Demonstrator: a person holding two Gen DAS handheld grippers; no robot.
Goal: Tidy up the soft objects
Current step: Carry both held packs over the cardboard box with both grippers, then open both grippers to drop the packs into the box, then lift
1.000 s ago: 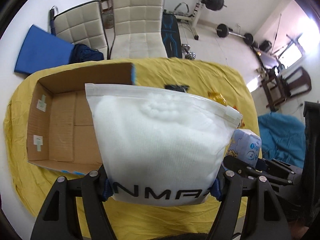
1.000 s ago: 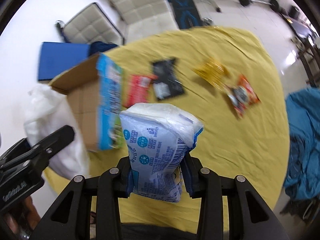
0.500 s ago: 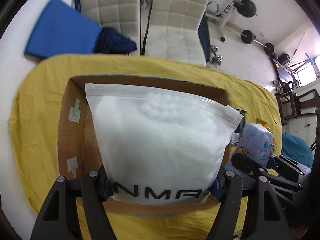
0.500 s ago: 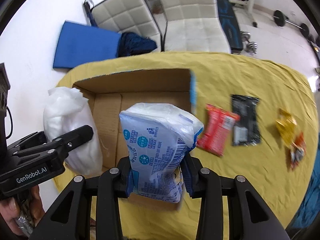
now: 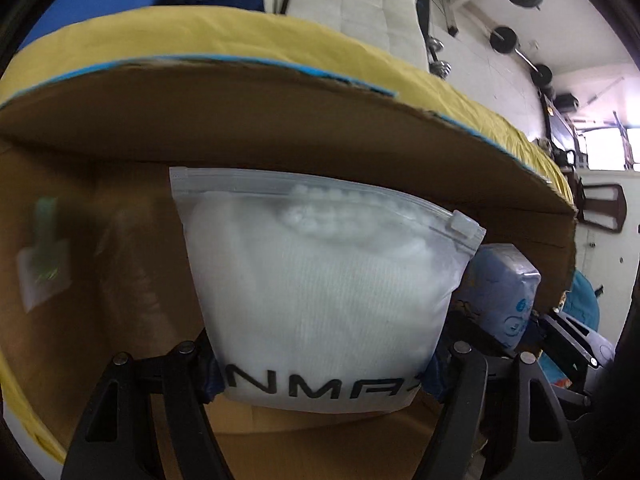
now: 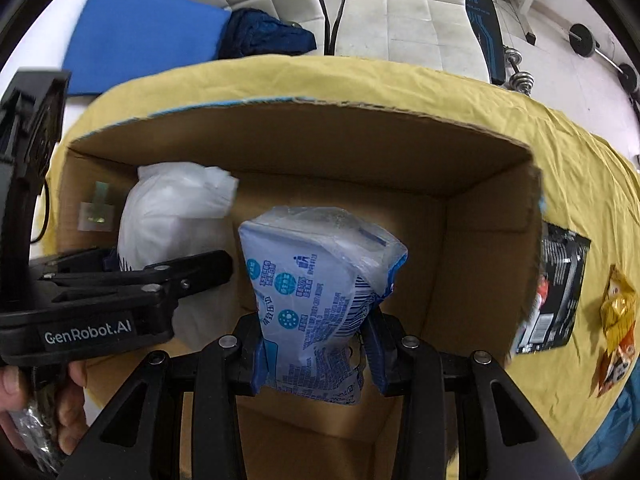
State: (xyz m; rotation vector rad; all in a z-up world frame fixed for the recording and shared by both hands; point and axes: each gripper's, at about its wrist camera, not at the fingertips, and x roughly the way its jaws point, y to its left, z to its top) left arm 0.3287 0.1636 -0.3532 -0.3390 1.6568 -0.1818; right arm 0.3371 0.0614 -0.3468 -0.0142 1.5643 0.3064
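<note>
Both packs look light and squishy — the left gripper, jaws just eased a bit, pinches the zip bag by its bottom edge; the right gripper squeezes the blue pack low down — over the cardboard box.

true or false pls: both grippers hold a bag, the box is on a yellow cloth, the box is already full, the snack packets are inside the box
1. Both grippers hold a bag: true. The left gripper clamps the white zip bag; the right gripper clamps the blue printed pack.
2. The cardboard box sits on a yellow cloth: true.
3. The box is already full: false, bare cardboard floor shows.
4. The snack packets are inside the box: false, they lie on the cloth beside it.
</note>
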